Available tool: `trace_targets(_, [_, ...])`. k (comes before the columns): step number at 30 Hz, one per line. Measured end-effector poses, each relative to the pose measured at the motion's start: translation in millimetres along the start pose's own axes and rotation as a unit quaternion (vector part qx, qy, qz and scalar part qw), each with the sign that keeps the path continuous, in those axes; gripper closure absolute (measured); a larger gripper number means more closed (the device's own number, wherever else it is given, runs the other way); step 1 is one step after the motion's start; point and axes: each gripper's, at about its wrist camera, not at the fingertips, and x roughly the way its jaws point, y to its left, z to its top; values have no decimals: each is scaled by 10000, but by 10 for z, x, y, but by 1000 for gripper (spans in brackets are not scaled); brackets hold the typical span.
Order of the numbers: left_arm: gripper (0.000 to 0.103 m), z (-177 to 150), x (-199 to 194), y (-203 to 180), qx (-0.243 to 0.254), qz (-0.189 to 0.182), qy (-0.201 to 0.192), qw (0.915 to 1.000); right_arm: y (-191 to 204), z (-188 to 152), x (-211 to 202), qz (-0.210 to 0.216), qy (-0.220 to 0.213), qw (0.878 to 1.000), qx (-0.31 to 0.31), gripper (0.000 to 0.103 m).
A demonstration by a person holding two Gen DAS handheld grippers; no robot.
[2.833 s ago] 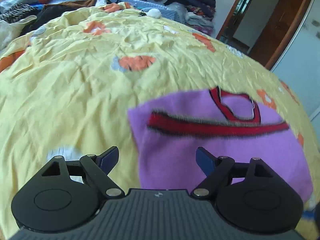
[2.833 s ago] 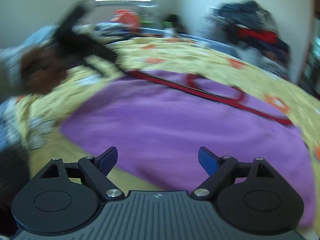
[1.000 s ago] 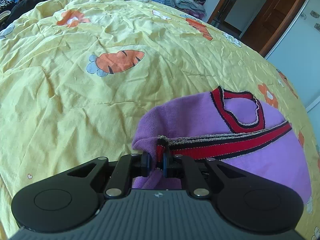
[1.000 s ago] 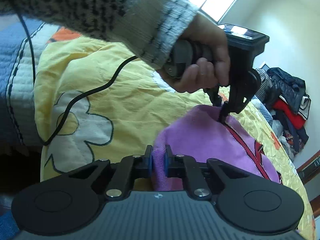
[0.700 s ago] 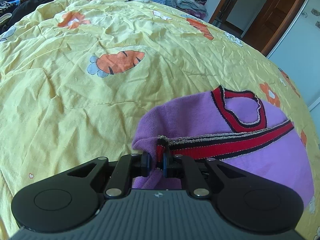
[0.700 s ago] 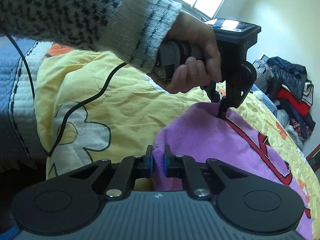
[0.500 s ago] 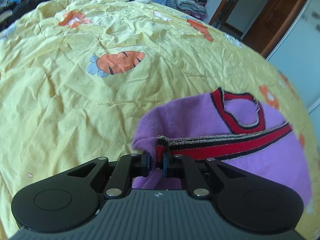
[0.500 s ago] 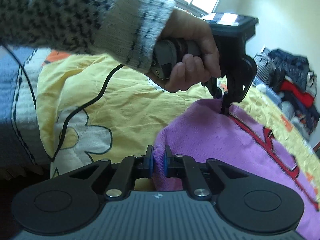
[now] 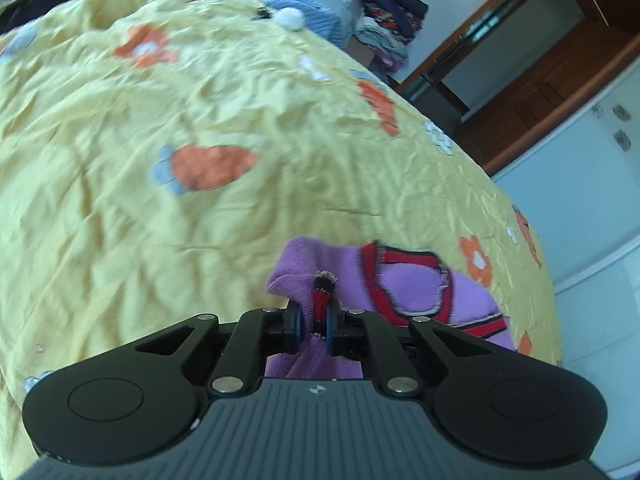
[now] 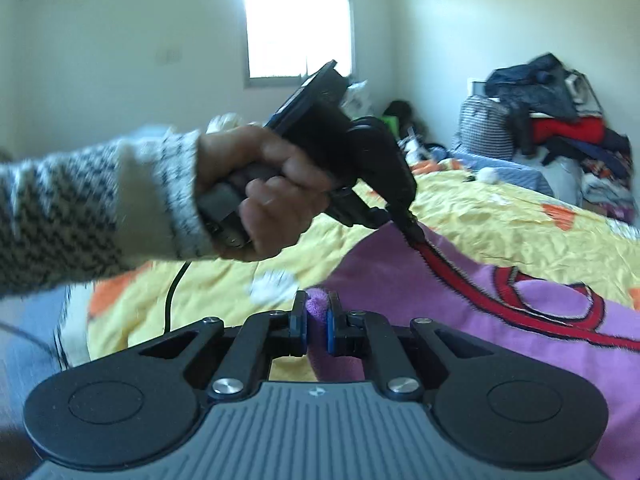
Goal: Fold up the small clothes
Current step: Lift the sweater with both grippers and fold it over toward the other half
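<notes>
Left wrist view: the left gripper (image 9: 312, 330) has its jaws clamped on the red-trimmed edge of the purple sweater (image 9: 416, 292), lifted off the yellow bedspread (image 9: 160, 216). Over on the right wrist view, the right gripper (image 10: 317, 328) is pinched tight on a purple corner of that sweater, just beside the bedspread's near edge. The clothes pile (image 10: 552, 128) sits beyond the sweater.

The left gripper (image 9: 313, 325) has its jaws closed on a bunched edge of the purple garment (image 9: 416, 288), pinching the red trim. The left hand (image 10: 268, 204), in a knit sleeve, grips its handle, the gripper angled down to the right. The right gripper (image 10: 317, 325) is clamped on another fold of the garment.
</notes>
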Motion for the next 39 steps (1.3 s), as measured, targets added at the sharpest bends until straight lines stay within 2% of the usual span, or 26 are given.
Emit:
trace_targets(6, [91, 86, 141, -704, 530, 50, 133, 9985, -516, -137, -355, 115, -355, 9939, 1039, 95])
trace_targets(9, [91, 114, 346, -954, 542, -43, 307, 9980, -780, -210, -480, 156, -394, 9857, 1633, 95])
trace_targets(16, [91, 54, 898, -1372, 570, -56, 656, 9962, -1252, -512, -823, -223, -389, 9663, 2535, 95])
trace_targets(21, [91, 5, 1234, -1657, 624, -98, 850, 9944, -1591, -739, -1020, -329, -356, 9412, 3345, 95])
trace_targets(24, [91, -26, 1425, -1866, 705, -50, 950, 9930, -1786, -831, -1121, -228, -535, 9206, 3861, 95])
trace_targets(27, [92, -58, 1577, -2088, 779, -40, 1003, 9919, -1954, -922, -1259, -22, -765, 8939, 4417, 96])
trace_targets(29, [92, -77, 1660, -2257, 848, -55, 1025, 9911, -2074, -974, -1344, 0, -905, 8815, 4634, 96])
trace_targets(39, [92, -424, 2134, -3013, 1498, 55, 1263, 9806, -2289, -1325, -1785, -603, -1060, 8651, 4866, 96])
